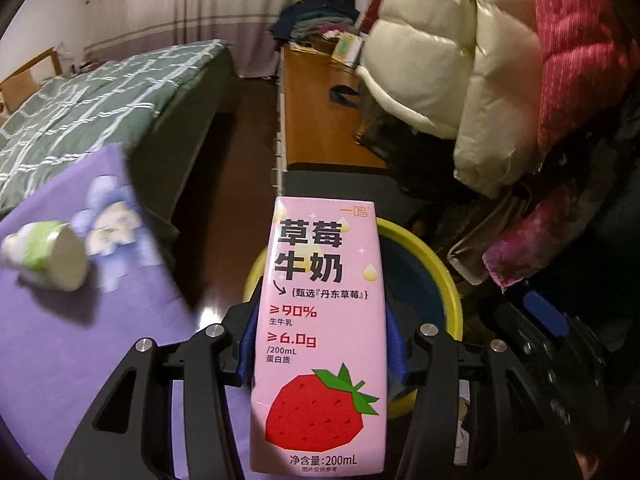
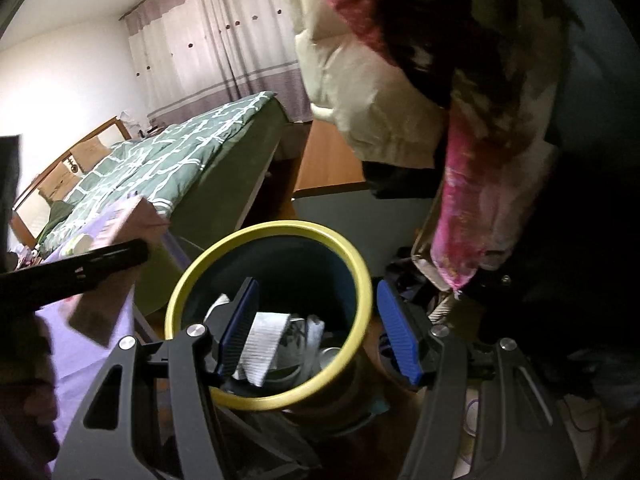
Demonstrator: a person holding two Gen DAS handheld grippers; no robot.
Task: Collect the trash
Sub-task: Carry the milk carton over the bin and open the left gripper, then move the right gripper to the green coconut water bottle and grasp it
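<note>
Pink strawberry milk carton (image 1: 320, 328) clamped upright in the left tool (image 1: 322, 344), just in front of the yellow-rimmed bin (image 1: 436, 256) — right tool (image 2: 316, 332) gaping and empty over the bin's rim (image 2: 276, 228), wrappers (image 2: 266, 340) inside, a small green-and-white cup (image 1: 50, 254) on the purple-covered table (image 1: 132, 300) — green bed (image 1: 80, 108) behind.

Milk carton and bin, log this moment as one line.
left gripper: shut on carton | right gripper: open, rim of bin between jaws | cup: on purple cloth

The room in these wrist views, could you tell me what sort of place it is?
Most likely a bedroom: a bed with a green patterned quilt, long curtains behind it, and puffy coats hanging beside a wooden desk.
</note>
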